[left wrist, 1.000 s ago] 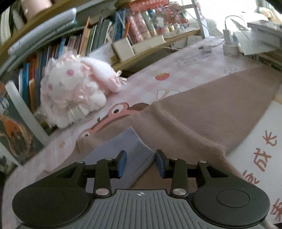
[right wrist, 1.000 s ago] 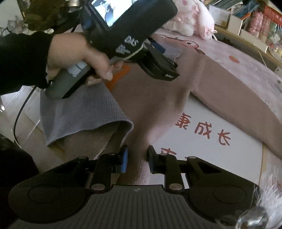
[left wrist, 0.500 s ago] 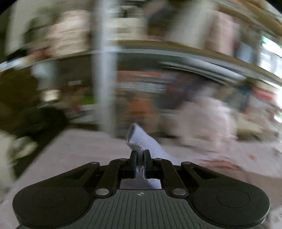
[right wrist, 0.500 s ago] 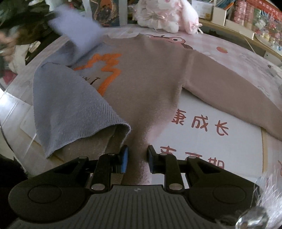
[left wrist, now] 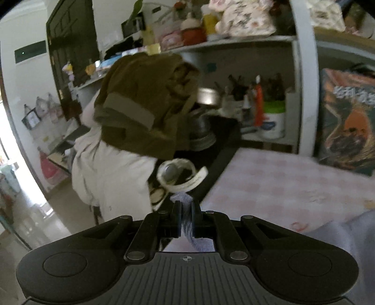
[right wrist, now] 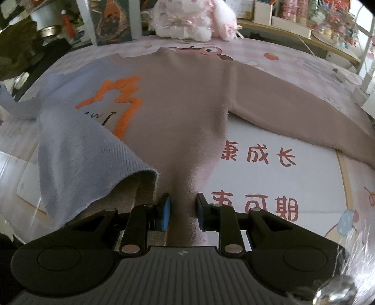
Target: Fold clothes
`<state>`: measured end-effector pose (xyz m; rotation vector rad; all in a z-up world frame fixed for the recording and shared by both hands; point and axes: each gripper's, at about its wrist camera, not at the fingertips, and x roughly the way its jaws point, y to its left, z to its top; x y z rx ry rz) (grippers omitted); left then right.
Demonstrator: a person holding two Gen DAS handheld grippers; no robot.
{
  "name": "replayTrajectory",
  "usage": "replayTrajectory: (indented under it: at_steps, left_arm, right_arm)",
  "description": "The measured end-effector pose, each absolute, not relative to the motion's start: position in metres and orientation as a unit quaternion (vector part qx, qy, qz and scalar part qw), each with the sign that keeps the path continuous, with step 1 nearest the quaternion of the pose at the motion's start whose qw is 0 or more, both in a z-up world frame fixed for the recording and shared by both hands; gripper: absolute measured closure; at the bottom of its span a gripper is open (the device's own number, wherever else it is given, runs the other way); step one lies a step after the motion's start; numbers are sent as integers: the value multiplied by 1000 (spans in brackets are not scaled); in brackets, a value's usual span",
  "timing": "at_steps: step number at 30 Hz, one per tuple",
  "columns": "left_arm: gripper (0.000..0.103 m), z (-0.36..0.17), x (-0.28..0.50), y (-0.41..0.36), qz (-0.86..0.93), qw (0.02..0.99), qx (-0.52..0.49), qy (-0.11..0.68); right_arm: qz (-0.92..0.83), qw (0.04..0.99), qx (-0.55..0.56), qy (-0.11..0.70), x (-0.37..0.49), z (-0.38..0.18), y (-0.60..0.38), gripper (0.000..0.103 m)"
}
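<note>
**Sleeve drawn out to the side, hem pinned**

Pink checked bedding (right wrist: 293, 58) covers the work surface, with shelves of books and a plush toy (right wrist: 187, 21) along the far edge. On it the sweater (right wrist: 182, 101) lies face up, tan on one half and pale blue on the other, an orange print on the chest. A white printed sheet (right wrist: 269, 169) sits under its right side, and the tan sleeve (right wrist: 304, 117) stretches away flat across that sheet.

My left gripper (left wrist: 186, 220) is clamped down almost fully on a sliver of the blue cuff (left wrist: 184, 199), whose ribbed edge sticks up between the pads. I judge I am holding it this way to pull the blue sleeve straight before laying it across the body. That gripper points outward past the edge of the bed toward a chair heaped with an olive garment (left wrist: 145, 105) and a pale one, tilted gently downward.

My right gripper (right wrist: 181, 211) points steeply down at the bottom of the sweater. Its jaws stand only a little apart with a ridge of tan knit bunched between the blue pads; it looks gripped, anchoring the hem so the garment does not slide. Beside it the blue hem corner (right wrist: 98, 169) has flopped over, showing its ribbed band.
</note>
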<state>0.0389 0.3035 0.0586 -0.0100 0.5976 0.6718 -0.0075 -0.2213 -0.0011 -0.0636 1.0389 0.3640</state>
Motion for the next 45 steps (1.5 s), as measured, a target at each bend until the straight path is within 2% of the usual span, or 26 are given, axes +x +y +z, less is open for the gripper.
replayTrajectory:
  at_steps: [3,5,7,8,10,12,14,15,16,18,26,33,36,40,45]
  left_arm:
    - [87,52,43,312,338,889,-5,308]
    - [87,52,42,307,346,882,7,319]
    - [83,57,32,290,315,897,8,309]
    - [79,60,26,280,290,908,3,304]
    - [60,60,18,255,215,925,-23,314]
    - [54,53,15,228,135,929,-71,337]
    - [52,43,12,203,61,923,-120,360]
    - [49,36,13,193,42,917,-143,371]
    - [41,29,14,184,27,909,-166,381]
    - [34,15,16,171,15,893,-202,401]
    - [34,-13,26,130,14,868,-191,458]
    - [34,-13,16,114,9,872,-154,465]
    - [34,-15,13,102,6,882,-104,459]
    - [34,-16,14,99,16,886,-63,459]
    - [35,-1,4,106,-41,888,-73,452]
  right_arm:
    - [164,853,-26,496,-7,-1,-220,81]
    - [159,853,-23,496,-7,-1,-219,81]
    - [153,854,-22,496,-8,-1,-218,81]
    - [151,855,-22,495,-8,-1,-217,81]
    - [147,857,-21,494,-9,-1,-217,81]
    - [144,858,-20,493,-9,-1,-215,81]
    - [142,859,-20,492,-10,-2,-215,81]
    - [141,859,-19,491,-10,-2,-215,81]
    - [140,860,-18,491,-10,-2,-215,81]
    - [137,861,-15,490,-11,-2,-215,81]
    - [123,868,1,481,-14,-4,-217,81]
    - [97,877,100,460,-13,9,-249,69]
    - [94,884,136,437,-11,20,-259,68]
    - [142,888,107,424,-11,30,-239,68]
    - [178,891,46,416,-18,33,-214,64]
